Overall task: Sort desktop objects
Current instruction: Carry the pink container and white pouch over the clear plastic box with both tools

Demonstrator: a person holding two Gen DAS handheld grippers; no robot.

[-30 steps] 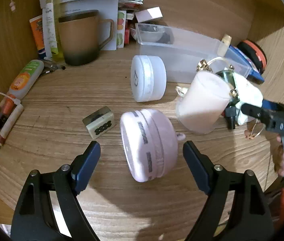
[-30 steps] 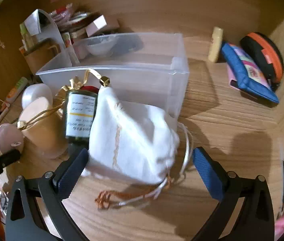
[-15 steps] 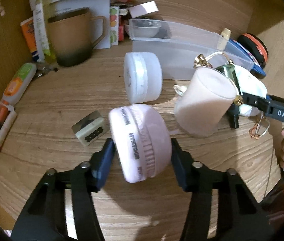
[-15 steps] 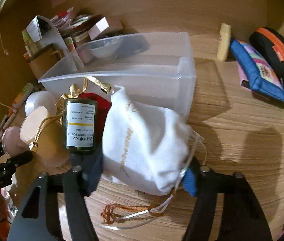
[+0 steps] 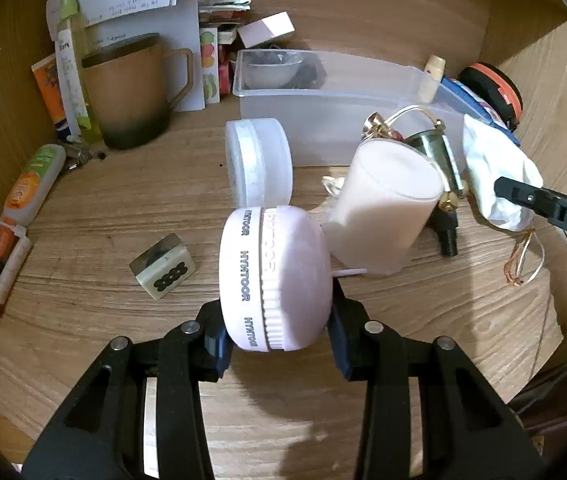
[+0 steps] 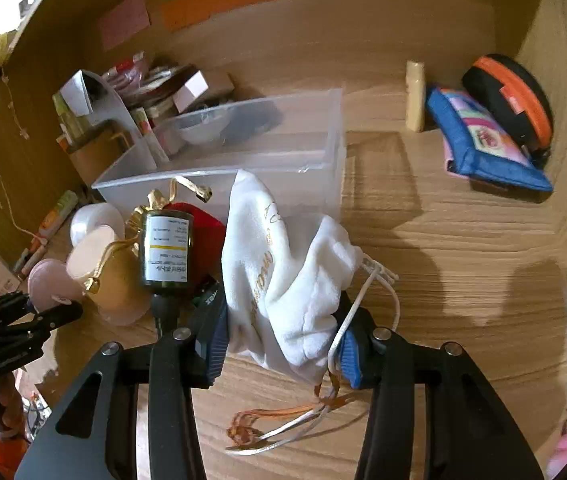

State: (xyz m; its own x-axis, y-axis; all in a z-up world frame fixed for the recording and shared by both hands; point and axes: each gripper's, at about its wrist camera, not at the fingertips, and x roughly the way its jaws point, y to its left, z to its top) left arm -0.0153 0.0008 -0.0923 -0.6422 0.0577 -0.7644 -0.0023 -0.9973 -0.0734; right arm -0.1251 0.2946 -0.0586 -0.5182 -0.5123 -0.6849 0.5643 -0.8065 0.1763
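Claws both loaded. We hold the left claw point(image 5: 279, 344) clamped on the pink round case point(image 5: 275, 280) printed HYMTOOR; its jaws have just been closing, and the blue pads now press the case's two flat faces, the case standing on edge. We hold the right claw point(image 6: 283, 344) pinched on the white drawstring pouch point(image 6: 283, 280); its jaws have likewise just been closing, and the cloth is bunched between the pads, cords point(image 6: 283, 428) trailing onto the tabletop point(image 6: 463, 240). Landmark: clear plastic bin point(image 5: 343, 120). White round jar point(image 5: 259, 160) lies on edge just in front of the bin. Pink case sits in front of that jar. Frosted pink cup point(image 5: 387, 208) lies tilted in front of the bin, beside the case. Pouch and dark labelled bottle point(image 6: 165, 248) sit against the bin's near wall. Brown mug point(image 5: 131, 92) stands left of the bin.
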